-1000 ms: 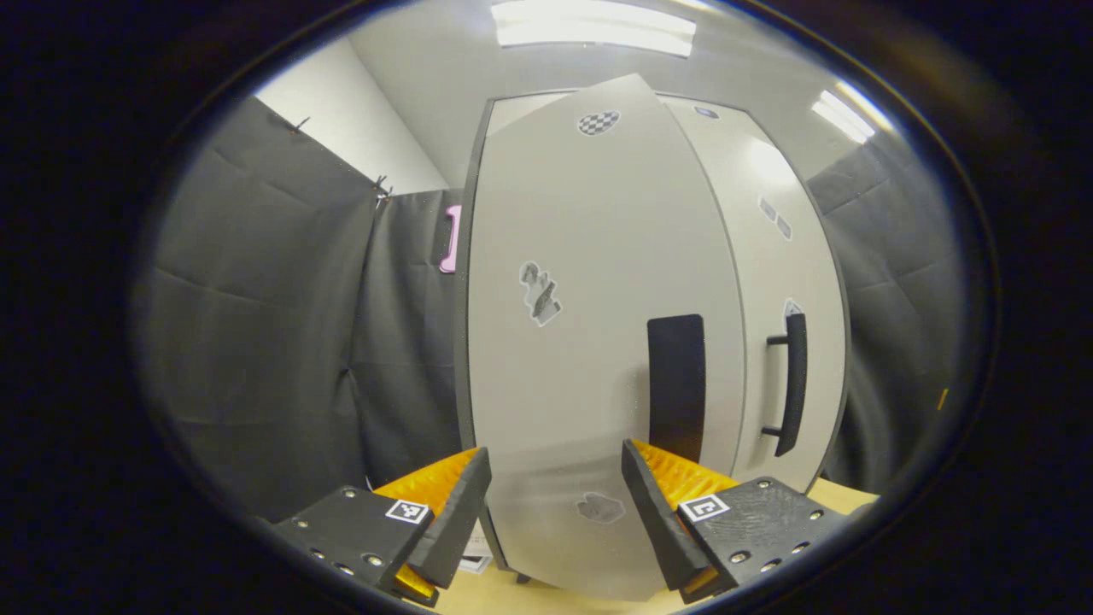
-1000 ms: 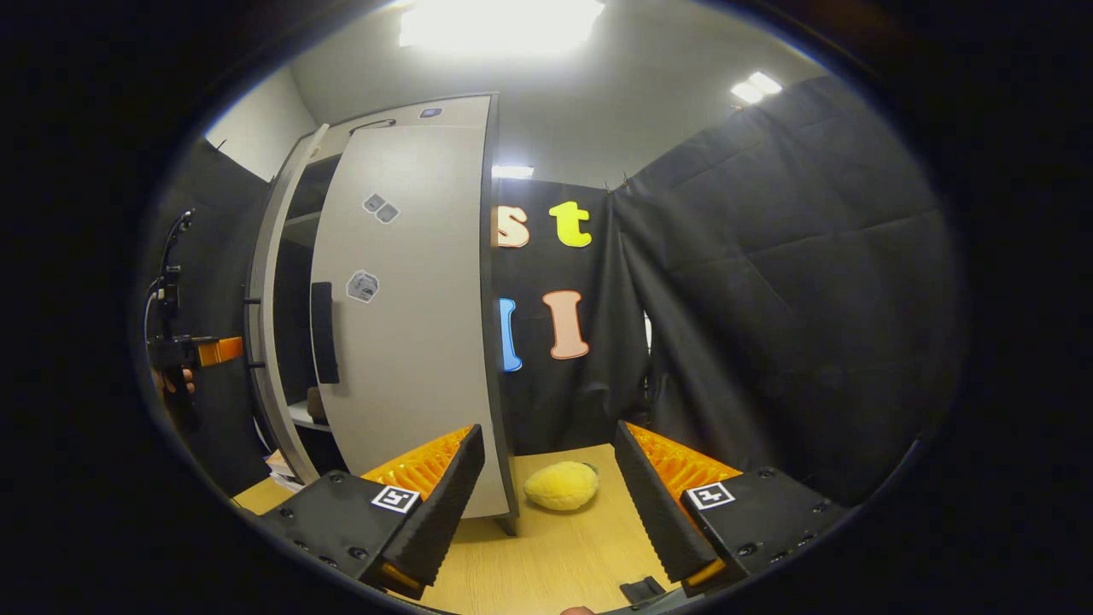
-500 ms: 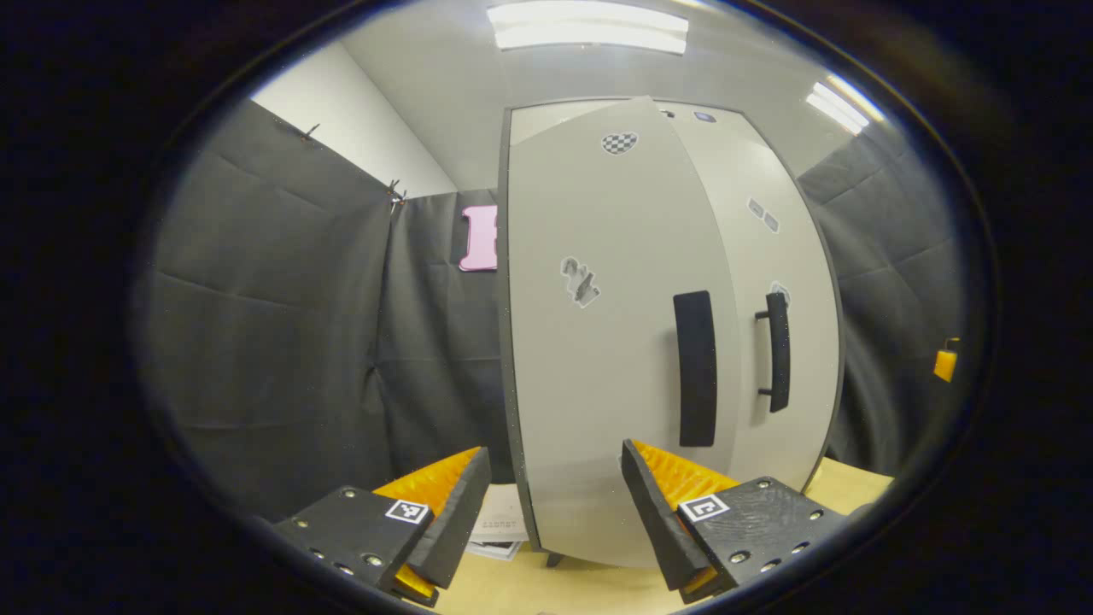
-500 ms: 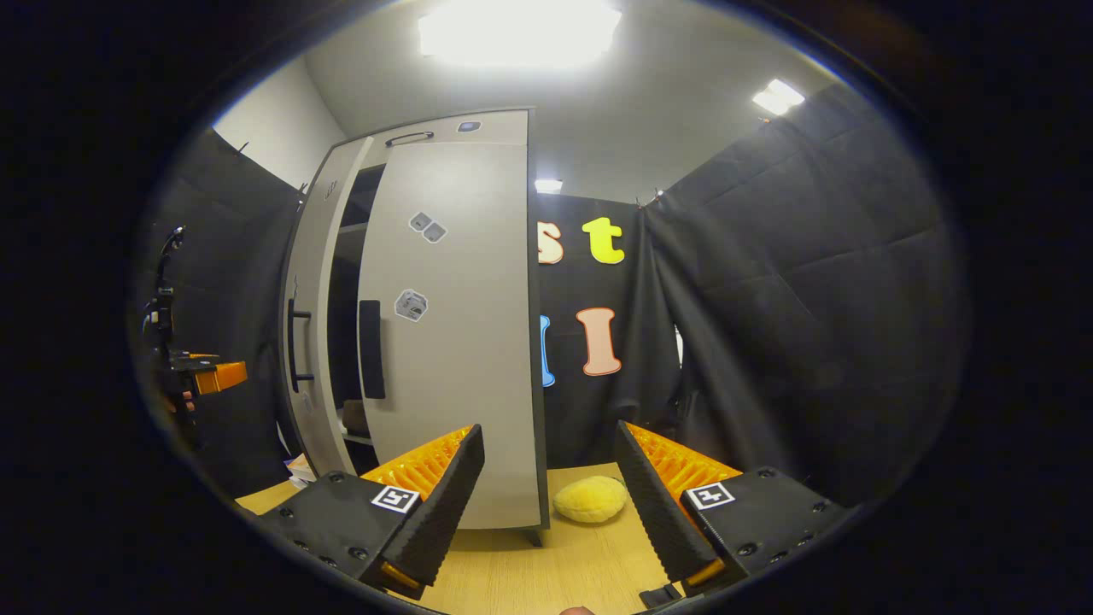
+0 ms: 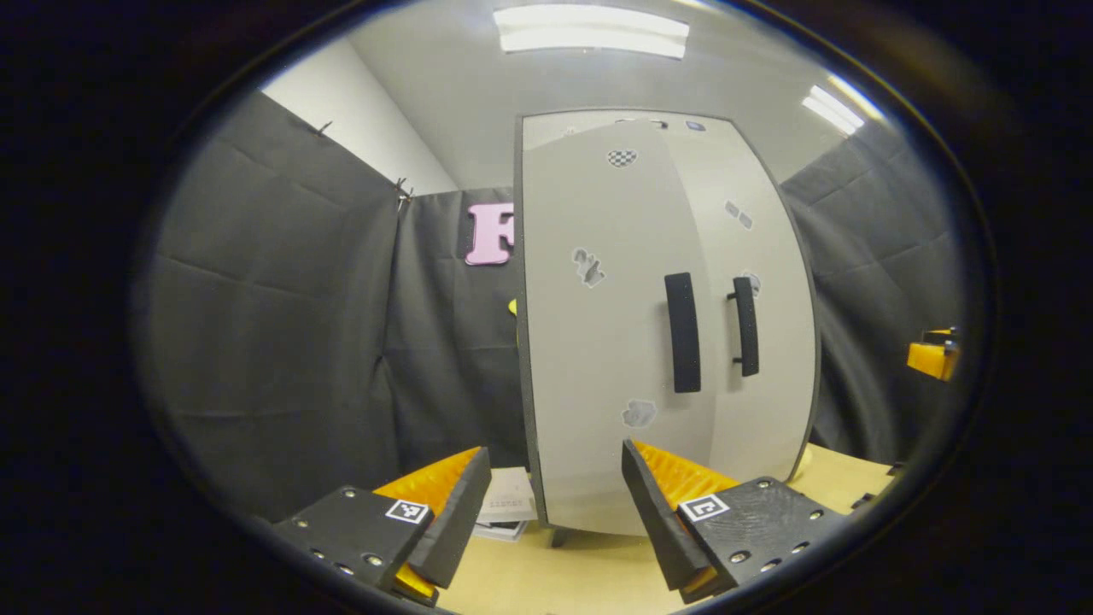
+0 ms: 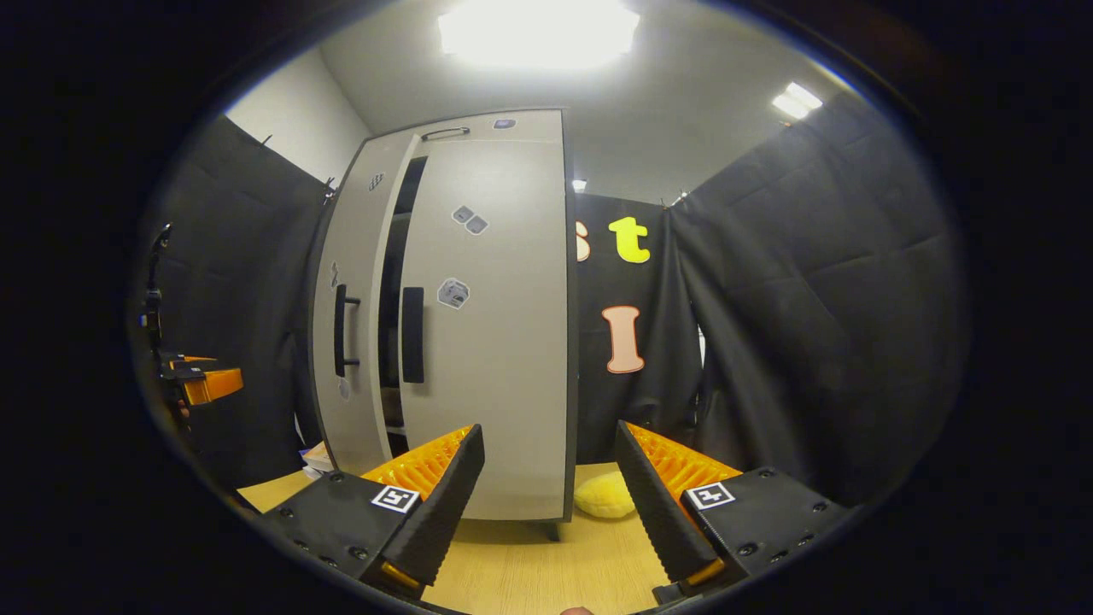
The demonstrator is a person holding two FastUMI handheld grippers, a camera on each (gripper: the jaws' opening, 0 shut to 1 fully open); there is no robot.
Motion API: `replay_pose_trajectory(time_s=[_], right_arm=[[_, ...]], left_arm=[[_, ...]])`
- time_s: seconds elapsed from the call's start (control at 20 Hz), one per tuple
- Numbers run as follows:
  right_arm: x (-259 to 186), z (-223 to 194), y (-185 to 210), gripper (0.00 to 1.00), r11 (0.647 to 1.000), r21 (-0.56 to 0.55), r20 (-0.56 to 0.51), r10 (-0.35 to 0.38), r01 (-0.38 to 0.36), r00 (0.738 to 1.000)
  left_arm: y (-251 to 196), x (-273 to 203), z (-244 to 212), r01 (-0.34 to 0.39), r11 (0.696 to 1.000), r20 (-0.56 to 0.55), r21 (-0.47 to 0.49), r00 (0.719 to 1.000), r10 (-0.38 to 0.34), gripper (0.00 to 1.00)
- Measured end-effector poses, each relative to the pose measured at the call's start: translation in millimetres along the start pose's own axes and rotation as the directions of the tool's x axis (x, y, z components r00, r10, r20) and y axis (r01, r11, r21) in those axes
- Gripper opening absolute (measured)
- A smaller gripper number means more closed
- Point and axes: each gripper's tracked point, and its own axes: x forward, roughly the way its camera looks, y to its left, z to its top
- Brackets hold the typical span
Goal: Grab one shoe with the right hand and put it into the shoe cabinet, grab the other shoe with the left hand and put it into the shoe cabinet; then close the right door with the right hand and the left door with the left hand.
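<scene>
Closing the left door of the shoe cabinet point(image 6: 478, 325) is the step in hand, judging by the dark gap left between the two doors.

The right door point(image 6: 499, 342) sits flush; the left door point(image 6: 354, 325) stands slightly ajar beside it, so the next move likely calls for a last push on its face. The left gripper point(image 5: 555, 504) and right gripper point(image 6: 551, 500) both hang in front of the cabinet, jaws wide apart, holding and touching nothing. The shoes cannot be made out; presumably inside.
</scene>
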Motion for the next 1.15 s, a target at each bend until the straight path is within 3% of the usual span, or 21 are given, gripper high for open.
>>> replay_pose_trajectory(time_s=[0.15, 0.2, 0.25, 0.4, 0.45, 0.5, 1.15], right_arm=[[-10, 9, 4, 0.98, 1.0, 0.002, 0.042, 0.015, -0.015, 0.999], [-12, 12, 5, 0.98, 1.0, 0.0, 0.055, 0.016, -0.016, 0.998], [-14, 14, 7, 0.98, 1.0, -0.003, 0.063, 0.019, -0.019, 0.998], [-13, 16, 12, 0.97, 1.0, -0.004, 0.067, 0.031, -0.031, 0.997], [-13, 15, 14, 0.97, 0.999, -0.001, 0.068, 0.033, -0.033, 0.997], [-13, 14, 15, 0.97, 0.999, 0.0, 0.066, 0.035, -0.035, 0.997], [-6, 14, 25, 0.98, 0.999, 0.001, 0.064, 0.051, -0.051, 0.997]], left_arm=[[5, -18, -6, 0.001, 1.0, -0.01, 0.008, 1.0, -0.001, 0.89], [8, -24, -5, -0.001, 1.0, -0.008, 0.011, 1.0, 0.002, 0.96], [9, -27, -4, -0.002, 1.0, -0.007, 0.011, 1.0, 0.002, 0.89], [12, -37, 1, -0.002, 1.0, -0.003, 0.002, 1.0, 0.002, 0.89], [13, -40, 2, -0.004, 1.0, 0.003, 0.004, 1.0, 0.004, 0.96], [15, -40, 4, -0.005, 1.0, 0.006, 0.008, 1.0, 0.005, 0.89], [26, -43, 8, -0.021, 1.0, 0.012, -0.007, 1.0, 0.021, 0.89]])
